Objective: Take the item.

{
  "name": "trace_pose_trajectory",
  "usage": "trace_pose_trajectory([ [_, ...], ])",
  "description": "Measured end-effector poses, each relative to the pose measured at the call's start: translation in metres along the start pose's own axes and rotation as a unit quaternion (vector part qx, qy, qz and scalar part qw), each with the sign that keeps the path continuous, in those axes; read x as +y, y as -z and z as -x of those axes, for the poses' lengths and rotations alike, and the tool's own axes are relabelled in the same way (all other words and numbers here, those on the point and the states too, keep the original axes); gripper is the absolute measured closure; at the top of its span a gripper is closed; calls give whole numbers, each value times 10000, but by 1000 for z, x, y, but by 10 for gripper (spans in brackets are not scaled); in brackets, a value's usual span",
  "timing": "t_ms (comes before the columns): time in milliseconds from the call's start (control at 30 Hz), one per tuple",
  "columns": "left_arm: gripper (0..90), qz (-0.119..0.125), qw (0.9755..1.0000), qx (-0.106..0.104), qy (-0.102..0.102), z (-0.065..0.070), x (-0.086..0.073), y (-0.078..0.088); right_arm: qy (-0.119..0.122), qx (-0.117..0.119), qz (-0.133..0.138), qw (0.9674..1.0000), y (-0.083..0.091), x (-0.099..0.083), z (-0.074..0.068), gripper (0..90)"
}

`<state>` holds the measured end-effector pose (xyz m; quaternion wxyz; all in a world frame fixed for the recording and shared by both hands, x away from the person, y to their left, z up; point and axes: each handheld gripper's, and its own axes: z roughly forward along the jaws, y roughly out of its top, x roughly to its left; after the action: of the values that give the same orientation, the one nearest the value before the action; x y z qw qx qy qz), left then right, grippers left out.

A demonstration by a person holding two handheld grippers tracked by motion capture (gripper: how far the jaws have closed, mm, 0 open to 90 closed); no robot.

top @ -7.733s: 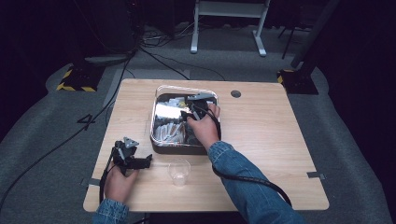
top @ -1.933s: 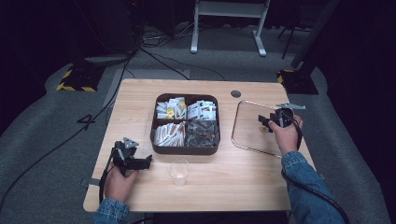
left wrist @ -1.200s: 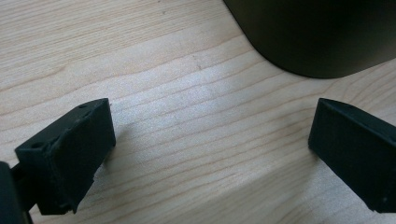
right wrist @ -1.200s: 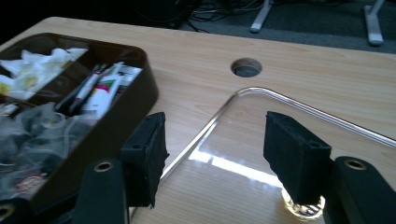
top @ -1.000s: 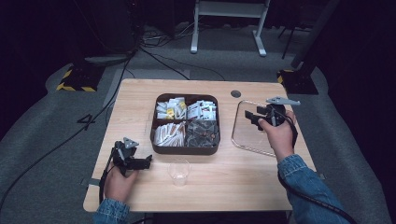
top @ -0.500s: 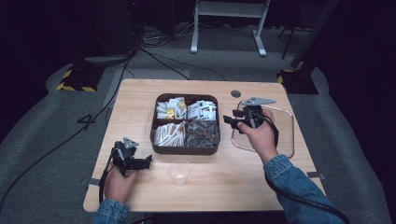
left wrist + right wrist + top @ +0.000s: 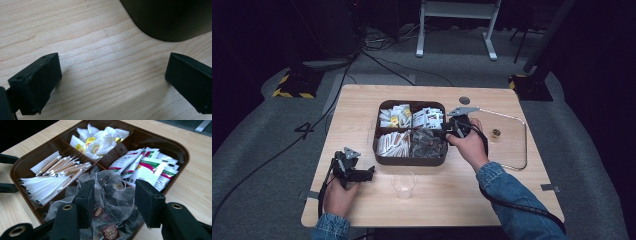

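A brown tray (image 7: 377, 145) with four compartments sits mid-table. It holds white and yellow sachets (image 7: 100, 140), paper sticks (image 7: 57, 175), green and red printed packets (image 7: 145, 167) and clear tea bags (image 7: 110, 180). My right gripper (image 7: 446, 133) hovers at the tray's right side, over the clear tea bags. Its jaws (image 7: 115, 192) have just been closing and stand half apart; the bags lie under them with nothing pinched. My left gripper (image 7: 362, 173) rests at the front left, its jaws (image 7: 112, 72) wide open over bare wood beside the tray's corner (image 7: 170, 20).
The tray's clear lid (image 7: 512, 150) with a small knob lies flat on the table to the right of the tray. A clear plastic cup (image 7: 404, 184) stands in front of the tray. Cables and stand legs lie on the floor beyond the table.
My right hand has left the clear lid lying at the right and travelled left to the tray, its jaws narrowing. The left hand has stayed put.
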<state>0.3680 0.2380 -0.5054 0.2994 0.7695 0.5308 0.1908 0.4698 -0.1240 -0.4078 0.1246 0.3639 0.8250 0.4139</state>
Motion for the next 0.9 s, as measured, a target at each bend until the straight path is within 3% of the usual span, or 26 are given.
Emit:
trace_pose_trajectory([
  [267,9,1,10000,-1,2,0,0,0,195,242,-240,9992,-23,-1,-11,576],
  [667,9,0,10000,-1,1,0,0,0,218,326,-509,9979,-47,-7,-21,471],
  [767,9,-2,10000,-1,0,0,0,0,320,328,-576,9973,-52,-9,-24,503],
  [900,9,-1,10000,-1,0,0,0,0,532,361,-741,9952,-57,-10,-30,612],
])
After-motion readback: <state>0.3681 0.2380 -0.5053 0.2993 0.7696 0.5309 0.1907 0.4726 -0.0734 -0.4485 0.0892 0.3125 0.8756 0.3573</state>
